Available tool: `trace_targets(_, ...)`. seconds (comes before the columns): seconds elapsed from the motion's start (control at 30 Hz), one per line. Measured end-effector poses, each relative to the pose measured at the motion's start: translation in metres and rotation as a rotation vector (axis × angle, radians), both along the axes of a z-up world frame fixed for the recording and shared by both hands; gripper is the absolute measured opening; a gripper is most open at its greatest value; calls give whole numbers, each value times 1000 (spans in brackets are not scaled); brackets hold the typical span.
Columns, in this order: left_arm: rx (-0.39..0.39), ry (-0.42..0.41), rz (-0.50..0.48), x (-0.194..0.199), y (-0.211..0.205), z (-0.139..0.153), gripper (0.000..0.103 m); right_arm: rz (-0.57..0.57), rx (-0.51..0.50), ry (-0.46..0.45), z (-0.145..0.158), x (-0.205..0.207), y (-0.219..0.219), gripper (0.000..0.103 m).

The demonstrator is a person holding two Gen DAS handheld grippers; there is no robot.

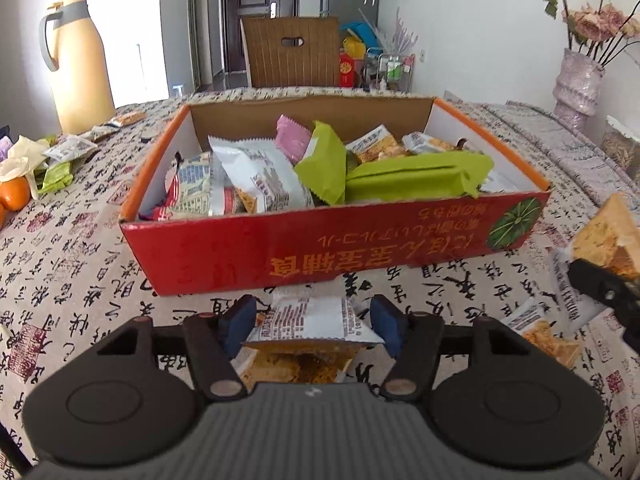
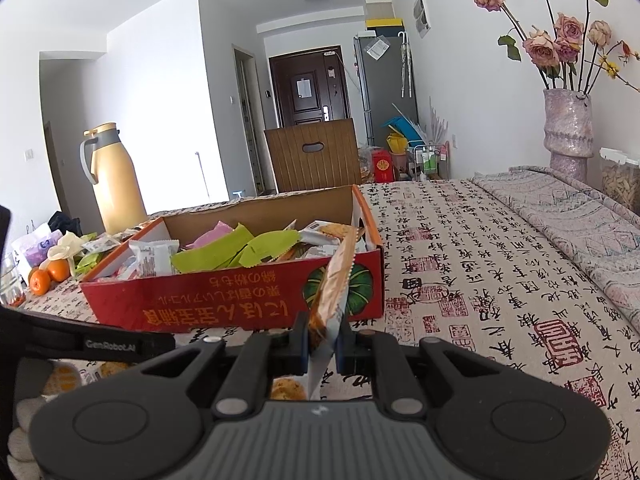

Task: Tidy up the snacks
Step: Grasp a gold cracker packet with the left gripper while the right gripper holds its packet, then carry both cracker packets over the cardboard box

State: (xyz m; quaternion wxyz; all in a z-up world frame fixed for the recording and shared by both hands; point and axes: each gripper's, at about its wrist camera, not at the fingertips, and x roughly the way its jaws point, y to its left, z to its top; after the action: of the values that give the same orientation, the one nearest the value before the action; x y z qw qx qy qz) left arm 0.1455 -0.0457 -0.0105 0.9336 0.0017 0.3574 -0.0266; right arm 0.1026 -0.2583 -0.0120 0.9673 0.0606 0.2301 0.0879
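my left gripper (image 1: 314,326) straddled a packet (image 1: 316,320) lying before the box (image 1: 304,248), jaws spread. right gripper (image 2: 323,338) pinched a cracker pack (image 2: 334,280), lifted. next probably: drop it in the box.

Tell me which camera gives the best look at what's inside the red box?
The left wrist view: it looks down into the red box, showing green, white and pink snack packets. The right wrist view sees the box lower and off to the left, its contents foreshortened and partly hidden by the held packet.
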Motion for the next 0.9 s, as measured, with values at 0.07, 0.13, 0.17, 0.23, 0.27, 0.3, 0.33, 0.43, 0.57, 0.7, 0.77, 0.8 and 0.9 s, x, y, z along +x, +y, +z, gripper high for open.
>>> trace_targets(0.07,-3,-19,-11,-4,0,4,64,1,-3,1,-1,0,1,12)
trace_targets(0.13,-6,-40,-24,-8,-1,10,64,3,-5,1,0,1,2,12)
trace_targets(0.17,-8,-52,-29,-10,-1,13,64,4,-5,1,0,1,2,12)
trace_targets(0.23,-11,-75,-38,-13,-2,20,64,6,-7,0,0,1,2,12)
trace_targets(0.27,-14,-87,-41,-15,-2,23,64,8,-8,-1,1,2,2,12)
trace_targets(0.3,-16,-96,-44,-16,-2,26,64,9,-9,-1,1,2,3,12)
trace_targets(0.33,-17,-106,-48,-18,-2,28,64,11,-10,-2,1,2,3,12)
trace_targets(0.43,-23,-131,-54,-21,-1,36,64,17,-12,-5,3,2,6,12)
trace_targets(0.57,-26,-167,-63,-24,-2,48,64,25,-16,-14,7,4,8,12)
trace_targets(0.7,-30,-205,-66,-21,-1,61,64,34,-19,-34,14,7,11,12)
trace_targets(0.77,-31,-226,-63,-17,-1,68,64,40,-21,-48,19,10,13,12)
trace_targets(0.8,-33,-238,-61,-15,-1,72,64,43,-23,-57,22,12,15,12)
trace_targets(0.9,-33,-272,-55,-9,-1,83,64,53,-29,-90,32,18,19,12)
